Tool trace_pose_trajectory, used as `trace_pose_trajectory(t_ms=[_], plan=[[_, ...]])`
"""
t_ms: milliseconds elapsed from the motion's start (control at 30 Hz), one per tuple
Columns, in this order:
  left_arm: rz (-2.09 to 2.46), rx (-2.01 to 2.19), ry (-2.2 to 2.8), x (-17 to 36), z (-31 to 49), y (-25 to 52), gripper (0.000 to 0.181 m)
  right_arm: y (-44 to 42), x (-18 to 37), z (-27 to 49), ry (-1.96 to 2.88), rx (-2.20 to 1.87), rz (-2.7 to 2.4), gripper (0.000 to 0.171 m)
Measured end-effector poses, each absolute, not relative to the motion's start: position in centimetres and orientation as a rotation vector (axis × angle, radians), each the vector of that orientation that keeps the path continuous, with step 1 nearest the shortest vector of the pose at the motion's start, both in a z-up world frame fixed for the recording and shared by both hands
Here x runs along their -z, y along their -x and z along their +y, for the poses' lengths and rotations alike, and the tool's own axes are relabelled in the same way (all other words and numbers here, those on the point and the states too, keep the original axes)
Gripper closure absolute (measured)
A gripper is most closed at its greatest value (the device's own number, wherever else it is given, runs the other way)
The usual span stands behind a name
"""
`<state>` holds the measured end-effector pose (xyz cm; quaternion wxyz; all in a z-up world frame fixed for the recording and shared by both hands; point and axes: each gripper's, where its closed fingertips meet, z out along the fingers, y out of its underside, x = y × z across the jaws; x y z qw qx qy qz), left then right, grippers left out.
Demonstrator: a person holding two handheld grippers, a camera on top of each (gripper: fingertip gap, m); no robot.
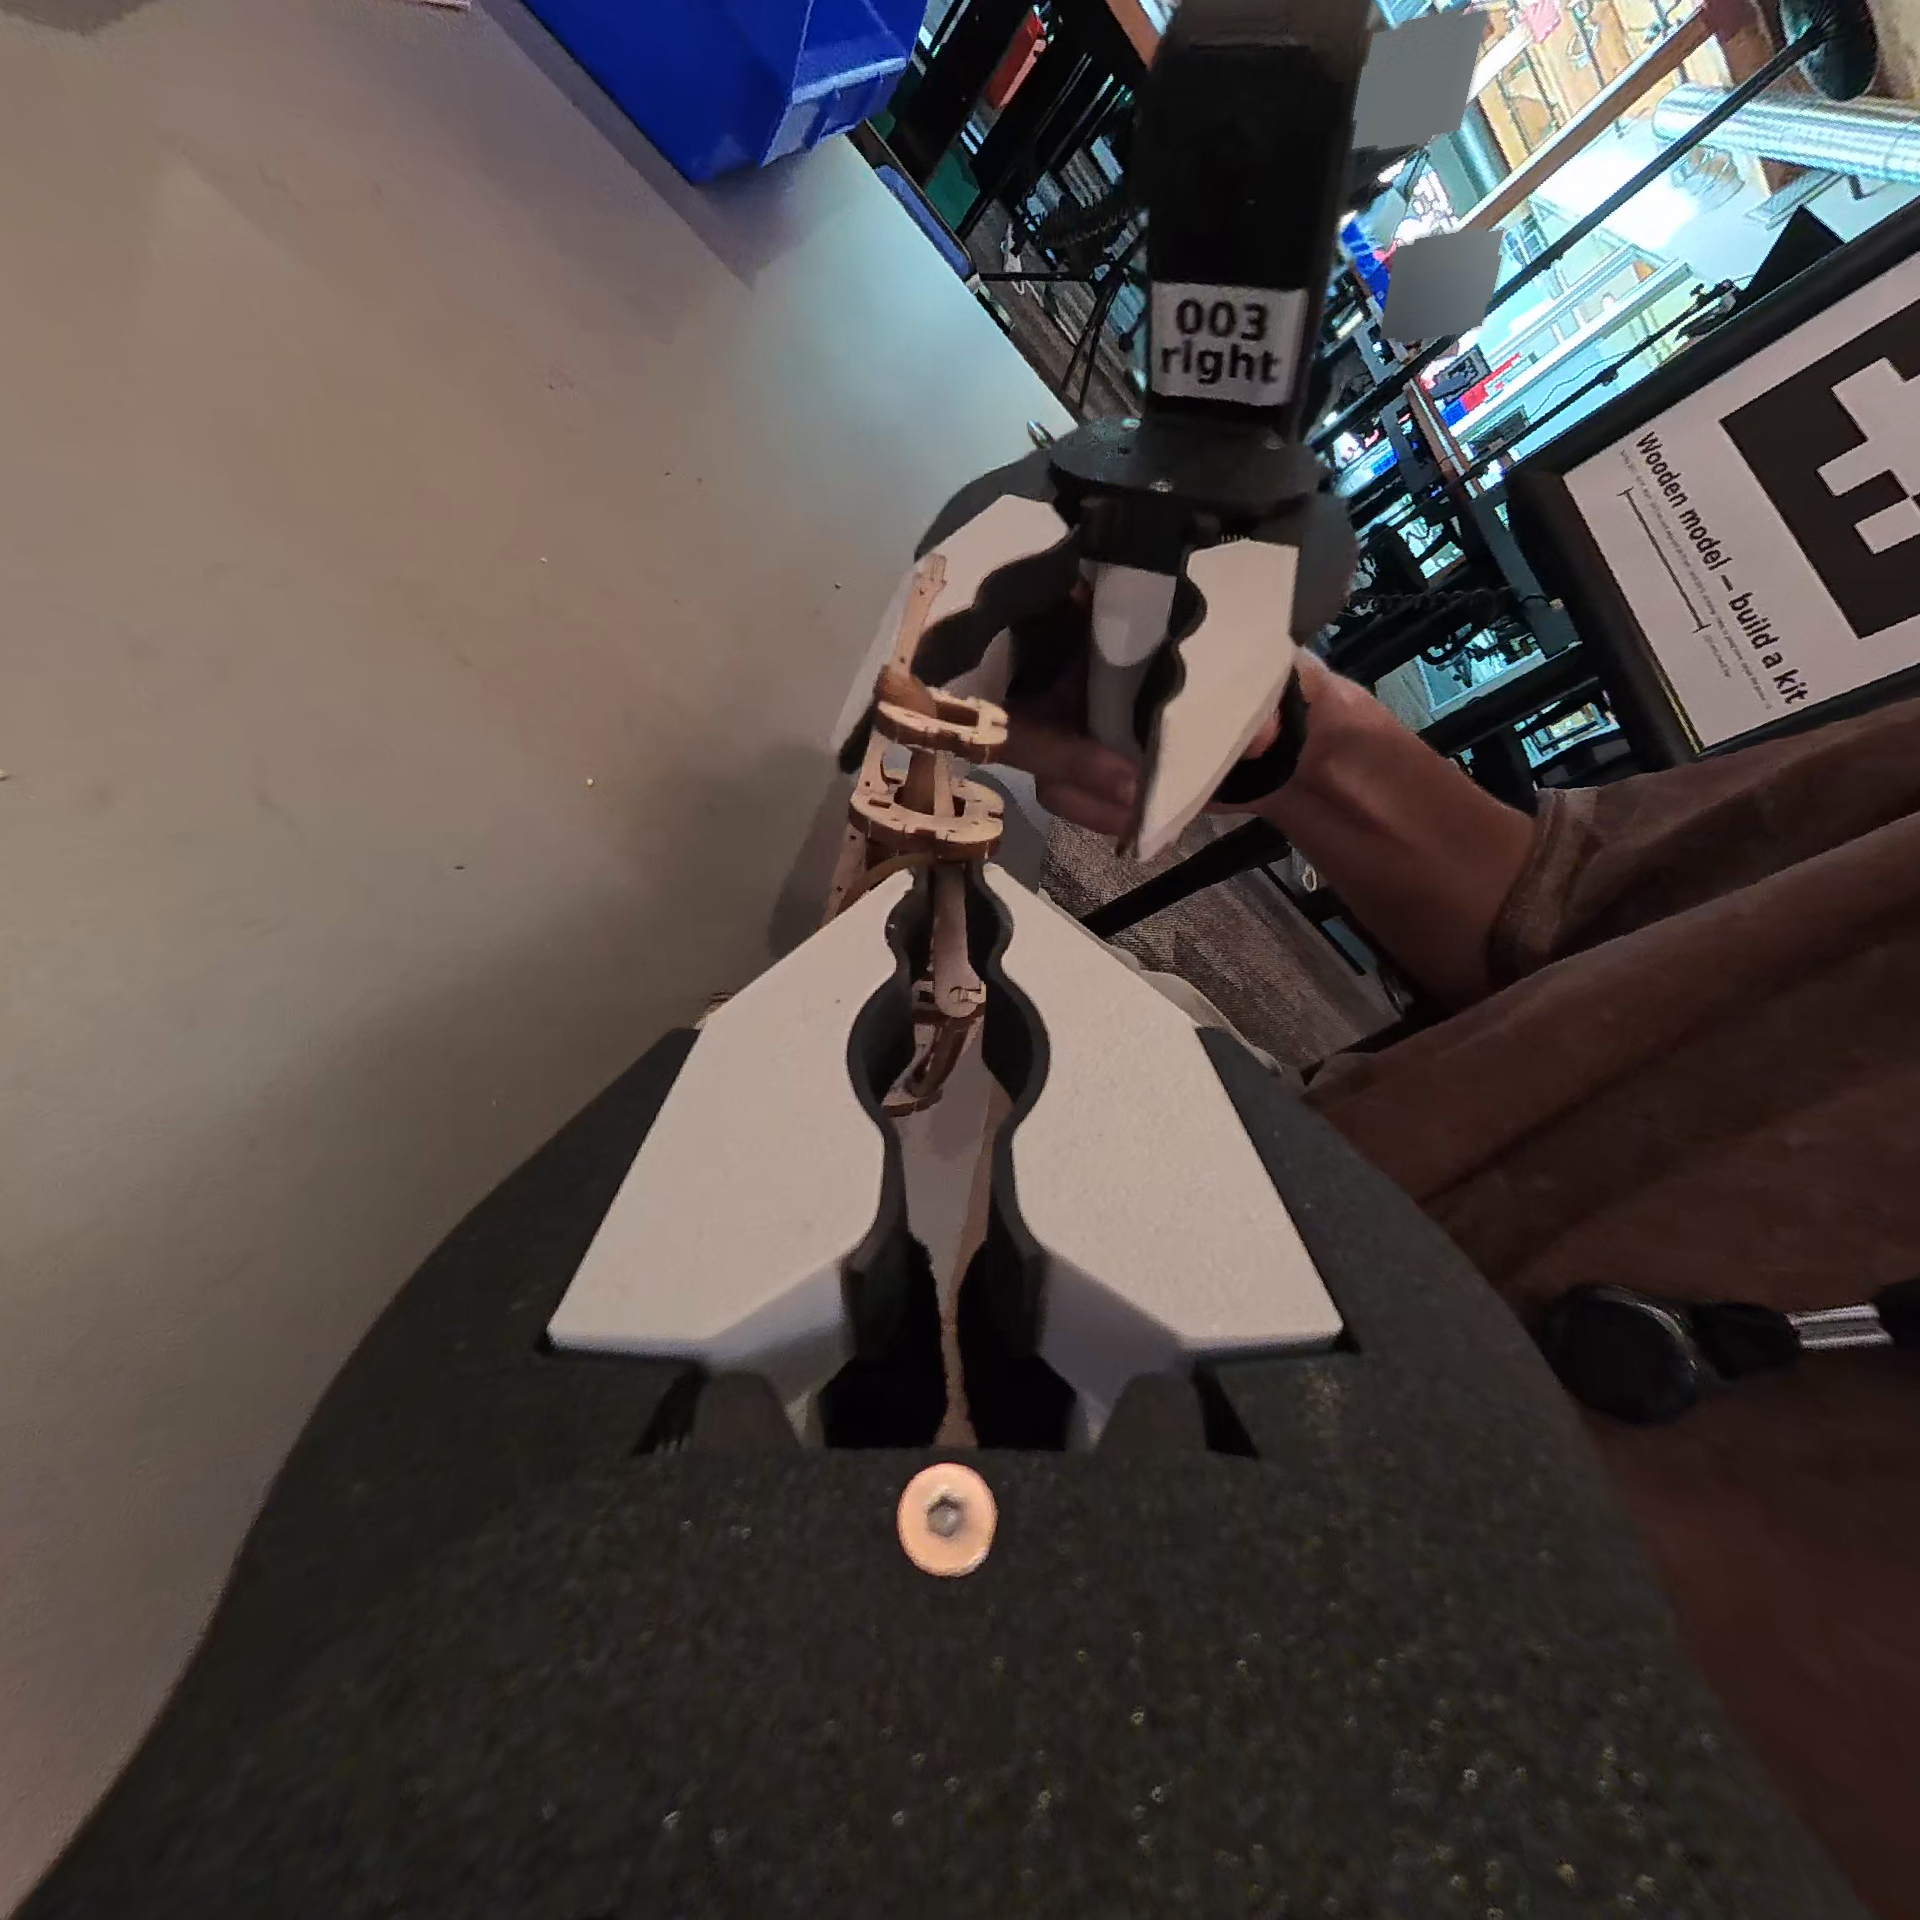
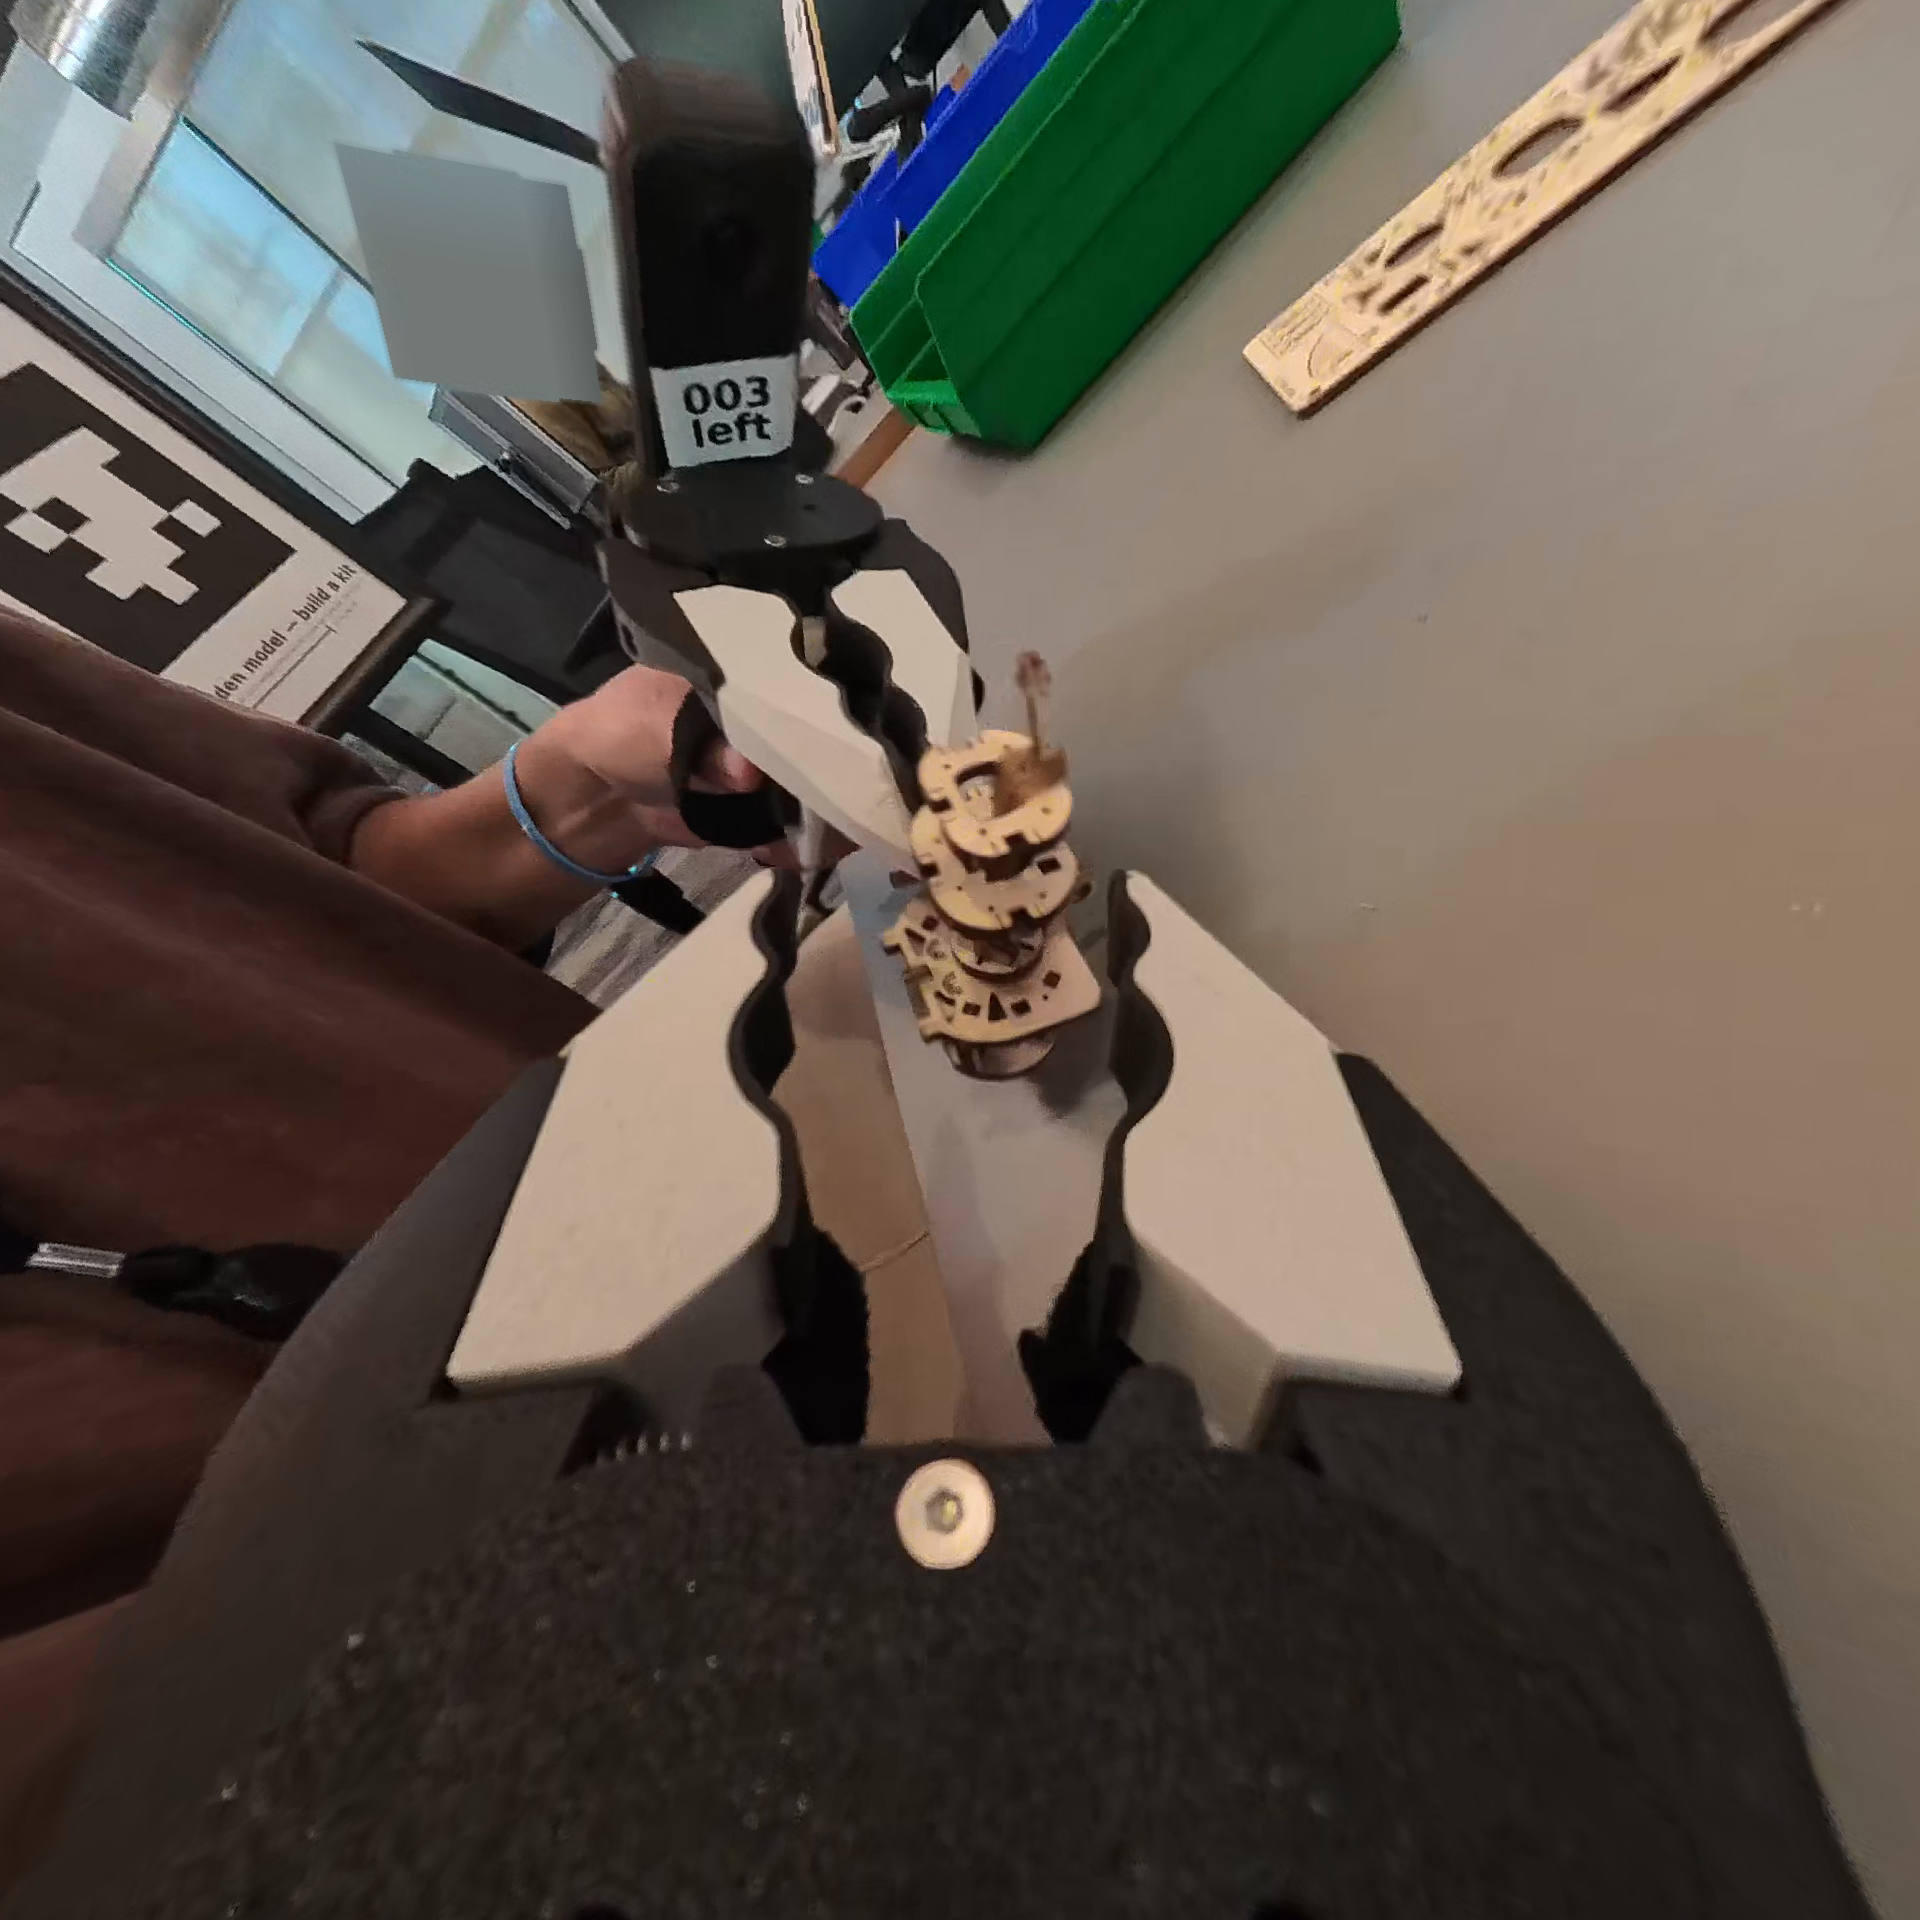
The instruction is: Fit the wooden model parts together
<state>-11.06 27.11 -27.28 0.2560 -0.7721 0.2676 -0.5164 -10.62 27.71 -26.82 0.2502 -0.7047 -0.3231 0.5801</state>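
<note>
A small wooden model (image 1: 935,769) of stacked laser-cut discs on a post is held above the grey table (image 1: 364,623). My left gripper (image 1: 940,881) is shut on the model's lower part, which runs back between its white fingers. In the right wrist view the left gripper (image 2: 899,821) grips the model (image 2: 987,894) from the left. My right gripper (image 2: 951,883) is open, with one finger on each side of the model and not touching it. In the left wrist view the right gripper (image 1: 992,805) stands open just beyond the model.
A blue bin (image 1: 748,73) sits at the table's far edge, and green (image 2: 1091,229) and blue (image 2: 914,197) bins show in the right wrist view. A wooden cut-out sheet (image 2: 1538,177) lies on the table. A framed sign (image 1: 1766,520) and a person's brown sleeve (image 1: 1662,987) are close by. Both grippers' tips are close together, under 4 cm apart.
</note>
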Motion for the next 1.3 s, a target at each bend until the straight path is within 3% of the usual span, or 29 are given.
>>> trace_pose_trajectory(t_ms=[333, 767, 1000, 1300], plan=[[0.708, 1.422, 2.083, 27.5, 27.7, 10.8, 0.178, 11.0, 26.2, 28.1, 1.803, -1.267, -1.016, 0.107], [0.777, 1.35, 2.169, 29.1, 28.3, 10.5, 0.178, 10.7, 27.4, 28.6, 1.868, -1.342, -0.95, 0.109], [0.794, 1.346, 2.175, 29.1, 28.6, 10.6, 0.178, 8.6, 29.0, 29.4, 2.058, -1.487, -0.784, 0.133], [0.831, 1.361, 2.149, 28.6, 28.2, 10.5, 0.179, 10.1, 27.8, 29.1, 2.026, -1.821, -0.511, 0.14]])
